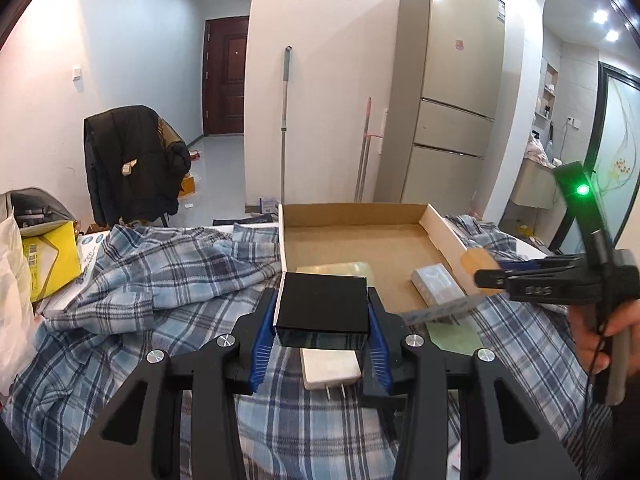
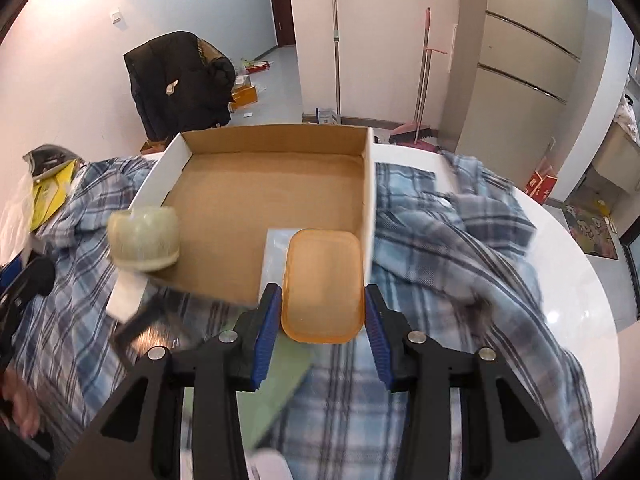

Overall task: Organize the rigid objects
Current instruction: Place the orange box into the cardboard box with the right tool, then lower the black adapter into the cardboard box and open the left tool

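My left gripper is shut on a black box, held just above the plaid cloth in front of the cardboard tray. A white plug adapter lies on the cloth under it. My right gripper is shut on an orange translucent lid at the tray's near right corner; the left wrist view shows this gripper at the right. In the tray sit a pale tape roll near its left front corner and a clear plastic case.
A green sheet lies on the cloth below the right gripper. The plaid cloth covers a round white table. A yellow box and bags crowd the left edge. Behind stand a chair with a black jacket and a fridge.
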`<state>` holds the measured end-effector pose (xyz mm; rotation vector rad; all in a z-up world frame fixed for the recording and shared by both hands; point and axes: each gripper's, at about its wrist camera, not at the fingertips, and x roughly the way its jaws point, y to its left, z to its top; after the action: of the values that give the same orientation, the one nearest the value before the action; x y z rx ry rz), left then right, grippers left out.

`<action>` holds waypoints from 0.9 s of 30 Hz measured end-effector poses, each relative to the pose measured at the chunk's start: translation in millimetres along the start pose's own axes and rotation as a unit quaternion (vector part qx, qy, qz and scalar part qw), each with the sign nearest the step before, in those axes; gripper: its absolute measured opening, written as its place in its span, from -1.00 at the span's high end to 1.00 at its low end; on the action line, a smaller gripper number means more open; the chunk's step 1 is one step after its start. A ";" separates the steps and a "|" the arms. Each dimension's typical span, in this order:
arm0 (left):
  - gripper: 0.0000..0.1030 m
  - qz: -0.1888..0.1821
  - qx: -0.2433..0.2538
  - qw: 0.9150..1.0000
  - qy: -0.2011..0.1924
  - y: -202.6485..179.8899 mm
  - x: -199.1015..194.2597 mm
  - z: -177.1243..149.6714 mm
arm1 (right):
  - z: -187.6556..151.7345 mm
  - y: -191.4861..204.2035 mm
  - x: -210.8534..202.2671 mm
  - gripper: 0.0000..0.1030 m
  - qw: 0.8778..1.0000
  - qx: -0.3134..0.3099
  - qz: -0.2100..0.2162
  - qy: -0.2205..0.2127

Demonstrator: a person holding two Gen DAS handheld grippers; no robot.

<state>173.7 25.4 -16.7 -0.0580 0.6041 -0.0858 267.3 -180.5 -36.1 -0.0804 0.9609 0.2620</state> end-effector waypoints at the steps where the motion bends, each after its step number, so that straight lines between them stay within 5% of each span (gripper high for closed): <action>1: 0.15 0.001 0.001 1.000 0.002 -0.7 1.6 1.5 | 2.8 2.5 6.3 0.21 1.000 -0.002 -0.002 0.000; 11: 0.15 -0.023 -0.001 1.000 0.019 -4.5 16.6 15.4 | 2.3 18.6 38.1 0.21 0.998 -0.042 -0.047 0.004; 16: 0.15 -0.031 -0.003 0.999 0.036 -11.5 29.9 17.7 | 0.7 17.5 23.8 -0.20 0.999 -0.032 -0.030 -0.020; 21: 0.15 -0.031 0.002 0.998 0.053 -16.2 46.4 17.6 | 4.3 6.4 2.9 -0.26 0.997 -0.010 -0.039 -0.061; 27: 0.15 -0.021 0.004 0.997 0.071 -16.0 70.6 12.5 | 5.6 -9.3 -3.0 -0.32 0.998 0.025 -0.024 -0.061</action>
<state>237.7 3.0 -45.0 -0.0576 0.7450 -0.1347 272.5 -189.0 -30.9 -0.0406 0.8418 0.1969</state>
